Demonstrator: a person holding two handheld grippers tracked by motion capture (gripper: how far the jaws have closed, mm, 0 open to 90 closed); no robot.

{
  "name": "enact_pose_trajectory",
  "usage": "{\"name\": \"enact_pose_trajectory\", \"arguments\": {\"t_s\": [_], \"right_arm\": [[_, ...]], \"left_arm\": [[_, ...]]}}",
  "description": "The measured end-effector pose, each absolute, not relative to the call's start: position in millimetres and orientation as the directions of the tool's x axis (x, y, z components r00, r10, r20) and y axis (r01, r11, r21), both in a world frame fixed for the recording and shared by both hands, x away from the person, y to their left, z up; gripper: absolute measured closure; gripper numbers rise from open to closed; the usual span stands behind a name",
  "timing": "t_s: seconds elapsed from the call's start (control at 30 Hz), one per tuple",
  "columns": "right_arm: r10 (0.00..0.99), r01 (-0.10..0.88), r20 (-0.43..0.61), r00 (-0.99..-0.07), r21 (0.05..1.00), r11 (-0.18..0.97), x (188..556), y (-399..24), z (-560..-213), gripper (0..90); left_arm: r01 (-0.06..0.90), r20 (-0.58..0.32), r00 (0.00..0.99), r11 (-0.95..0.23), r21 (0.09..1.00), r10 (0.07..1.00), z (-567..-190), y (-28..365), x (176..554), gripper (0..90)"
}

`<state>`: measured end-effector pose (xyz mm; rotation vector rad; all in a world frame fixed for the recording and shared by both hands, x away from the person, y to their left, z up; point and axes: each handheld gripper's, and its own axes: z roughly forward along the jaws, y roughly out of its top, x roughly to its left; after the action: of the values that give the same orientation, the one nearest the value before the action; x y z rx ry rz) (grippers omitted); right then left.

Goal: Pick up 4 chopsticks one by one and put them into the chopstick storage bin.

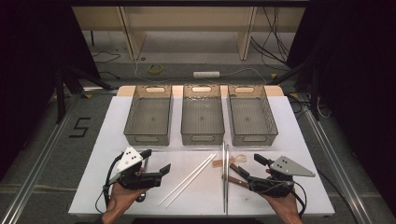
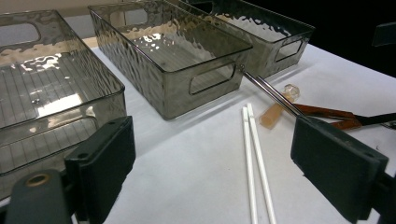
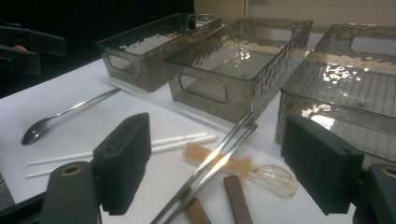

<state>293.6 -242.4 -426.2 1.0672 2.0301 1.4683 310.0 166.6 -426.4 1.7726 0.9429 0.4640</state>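
Two grippers, left and right, hover with jaws apart, holding nothing. Metal chopsticks cross the brown pair and amber spoon near the right gripper, so grabbing one could drag its neighbours.

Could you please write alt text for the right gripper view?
Open black jaws of the right gripper frame metal chopsticks lying across a clear plastic spoon, white chopsticks beside them, three empty smoky bins behind.

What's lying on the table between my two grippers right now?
In the high view, between the left gripper and right gripper: white chopsticks, metal chopsticks, and a translucent amber spoon.
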Motion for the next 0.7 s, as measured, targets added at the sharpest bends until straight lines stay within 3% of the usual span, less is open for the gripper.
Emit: {"name": "enact_pose_trajectory", "arguments": {"t_s": [0.47, 0.7], "right_arm": [[0.779, 0.351, 0.107, -0.618, 0.924, 0.151, 295, -243, -426, 26.3], [0.778, 0.363, 0.113, -0.619, 0.919, 0.155, 296, -243, -427, 26.7]], "left_arm": [[0.472, -0.113, 0.618, -0.252, 0.845, 0.778, -427, 158, 319, 16.1], [0.565, -0.065, 0.628, -0.398, 0.722, 0.775, -434, 139, 326, 23.9]]}}
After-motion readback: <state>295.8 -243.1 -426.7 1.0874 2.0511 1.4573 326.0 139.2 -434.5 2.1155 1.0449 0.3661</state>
